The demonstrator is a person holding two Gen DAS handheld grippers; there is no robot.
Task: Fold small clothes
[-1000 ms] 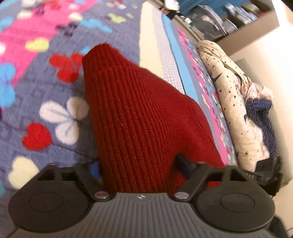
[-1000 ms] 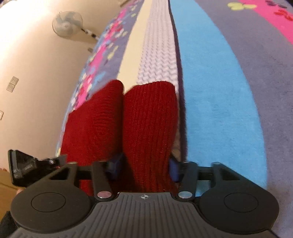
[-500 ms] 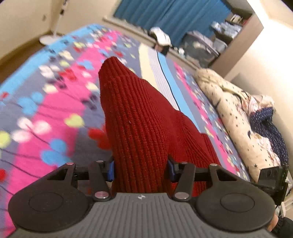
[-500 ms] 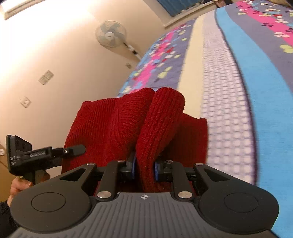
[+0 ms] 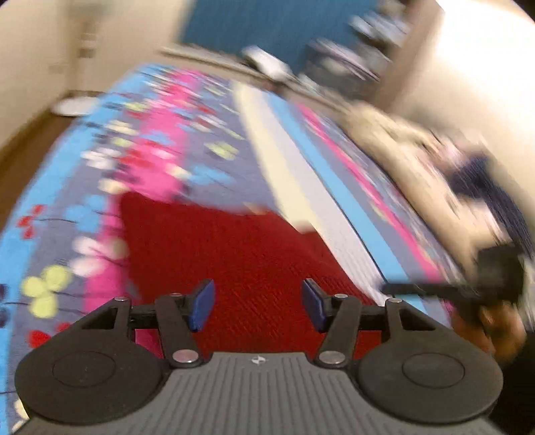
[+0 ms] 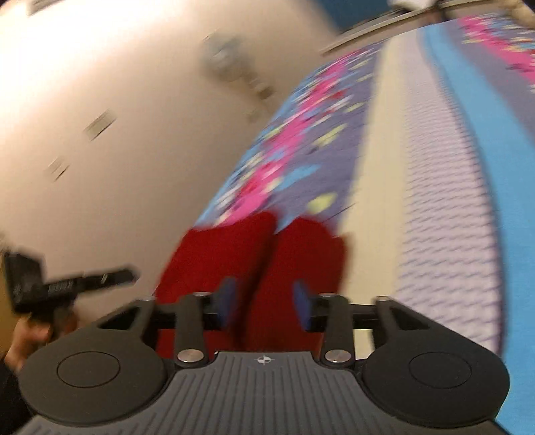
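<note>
A dark red knitted garment (image 5: 234, 261) lies flat on the flowered bedspread (image 5: 140, 160). My left gripper (image 5: 257, 304) is open and empty just above the garment's near edge. In the right wrist view the garment (image 6: 267, 264) shows two rounded folds side by side. My right gripper (image 6: 264, 306) is open, its blue pads either side of the right fold without pinching it. Both views are blurred by motion. Each gripper shows at the edge of the other's view, the right one (image 5: 468, 287) and the left one (image 6: 67, 284).
A cream star-print quilt (image 5: 418, 160) and dark blue clothing (image 5: 495, 187) lie along the bed's right side. A standing fan (image 6: 230, 67) is by the wall. Shelves (image 5: 361, 67) and a blue curtain (image 5: 254, 26) stand beyond the bed's far end.
Both grippers have opened and let go of the red garment. It has dropped from a lifted, hanging shape to lie on the bed. Both cameras are swinging.
</note>
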